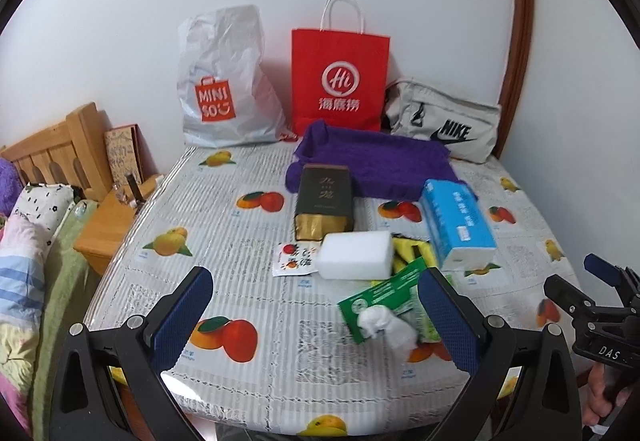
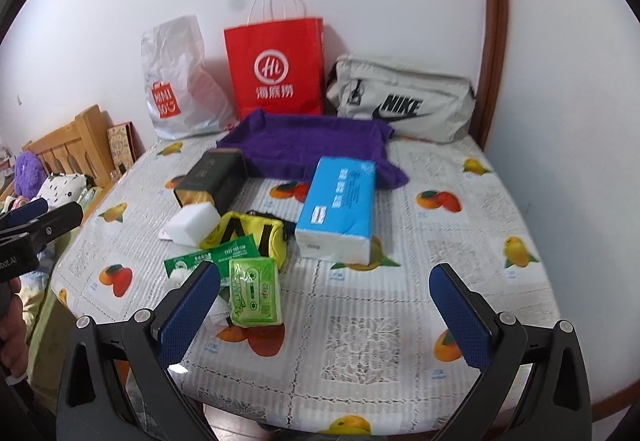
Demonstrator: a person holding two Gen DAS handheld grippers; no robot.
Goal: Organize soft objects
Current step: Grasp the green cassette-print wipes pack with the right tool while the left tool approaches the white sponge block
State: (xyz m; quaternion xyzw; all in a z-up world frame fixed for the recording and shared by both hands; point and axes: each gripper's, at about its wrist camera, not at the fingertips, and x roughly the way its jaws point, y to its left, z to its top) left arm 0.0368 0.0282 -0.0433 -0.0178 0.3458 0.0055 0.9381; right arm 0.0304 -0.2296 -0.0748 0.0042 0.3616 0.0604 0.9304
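A cluster of soft things lies mid-table: a white sponge block (image 1: 355, 255), a yellow pouch (image 2: 256, 231), a blue tissue pack (image 1: 458, 223), a green wipes packet (image 1: 380, 299) with a white tissue (image 1: 386, 323) sticking out, a lime tissue packet (image 2: 254, 291) and a purple towel (image 1: 372, 159). My left gripper (image 1: 316, 319) hovers open above the table's near edge, the green packet by its right finger. My right gripper (image 2: 326, 315) is open too, its left finger beside the lime packet. Neither holds anything.
A dark tea box (image 1: 325, 207) lies by the towel. Against the wall stand a white Miniso bag (image 1: 224, 81), a red paper bag (image 1: 340, 77) and a grey Nike bag (image 1: 444, 121). A wooden headboard (image 1: 56, 147) and bedding (image 1: 24, 261) sit left of the table (image 1: 248, 253).
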